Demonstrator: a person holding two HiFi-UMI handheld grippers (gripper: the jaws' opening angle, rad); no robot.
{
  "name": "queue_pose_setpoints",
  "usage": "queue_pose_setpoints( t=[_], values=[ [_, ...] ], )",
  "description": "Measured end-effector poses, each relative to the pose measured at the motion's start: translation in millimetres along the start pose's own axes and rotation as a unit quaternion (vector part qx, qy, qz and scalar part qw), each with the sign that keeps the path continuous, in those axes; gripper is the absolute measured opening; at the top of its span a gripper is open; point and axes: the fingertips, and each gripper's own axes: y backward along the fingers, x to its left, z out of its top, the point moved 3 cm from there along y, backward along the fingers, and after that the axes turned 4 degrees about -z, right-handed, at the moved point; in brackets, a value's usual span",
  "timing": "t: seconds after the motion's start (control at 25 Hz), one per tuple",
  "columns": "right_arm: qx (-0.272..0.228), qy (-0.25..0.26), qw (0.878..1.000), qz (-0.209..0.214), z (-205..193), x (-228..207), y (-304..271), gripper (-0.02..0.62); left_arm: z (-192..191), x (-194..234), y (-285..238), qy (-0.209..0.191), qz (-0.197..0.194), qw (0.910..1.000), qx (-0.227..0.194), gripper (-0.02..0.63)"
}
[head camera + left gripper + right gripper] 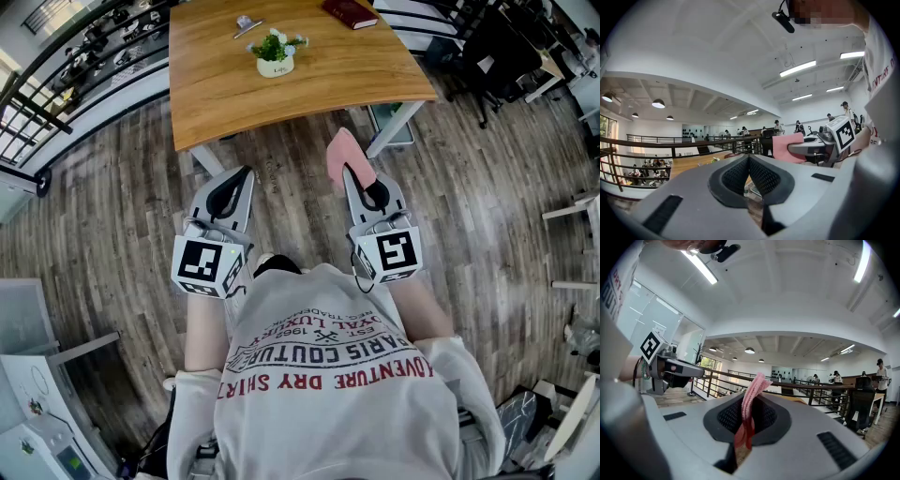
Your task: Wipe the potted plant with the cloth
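The potted plant (275,53), green leaves in a white pot, stands on the wooden table (216,89) ahead of me. Both grippers are held level at chest height over the floor, short of the table's near edge. My right gripper (353,176) is shut on a pink cloth (343,155), which sticks up out of its tips. In the right gripper view the cloth (753,397) is pinched edge-on between the black pads. My left gripper (246,173) is shut with nothing in it; its pads (761,176) meet. From the left gripper view the cloth (786,148) shows to the right.
A dark red book (350,12) lies at the table's far right, and a small grey object (247,25) lies behind the plant. White table legs (394,127) stand near the grippers. A railing (56,84) runs at the left; chairs (497,47) stand at the right.
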Motion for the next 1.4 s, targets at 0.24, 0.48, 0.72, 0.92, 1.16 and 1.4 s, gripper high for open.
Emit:
queue_pose_setpoints(
  t=[0.24, 0.48, 0.72, 0.92, 1.16, 1.4],
  values=[
    [-0.001, -0.007, 1.000, 0.002, -2, -7, -5, 0.038, 0, 0, -7, 0.001, 0.001, 1.0000, 0.002, 0.017],
    [0.004, -0.016, 1.000, 0.004, -6, -13, -13, 0.040, -4, 5, -17, 0.012, 0.000, 0.9999, 0.009, 0.017],
    [0.020, -0.028, 0.999, 0.006, -14, -25, -22, 0.040, -10, 9, -29, 0.023, 0.003, 0.9995, 0.022, 0.017],
    [0.033, -0.032, 0.999, 0.011, -23, -37, -54, 0.040, -20, 32, -47, 0.034, 0.013, 0.9988, 0.032, 0.017],
    [0.051, -0.035, 0.998, -0.001, -40, -55, -120, 0.040, -38, 91, -88, 0.052, 0.018, 0.9978, 0.036, 0.017],
    [0.089, -0.022, 0.996, 0.004, -58, -84, -208, 0.040, -44, 163, -159, 0.087, 0.009, 0.9958, 0.029, 0.017]
  ],
)
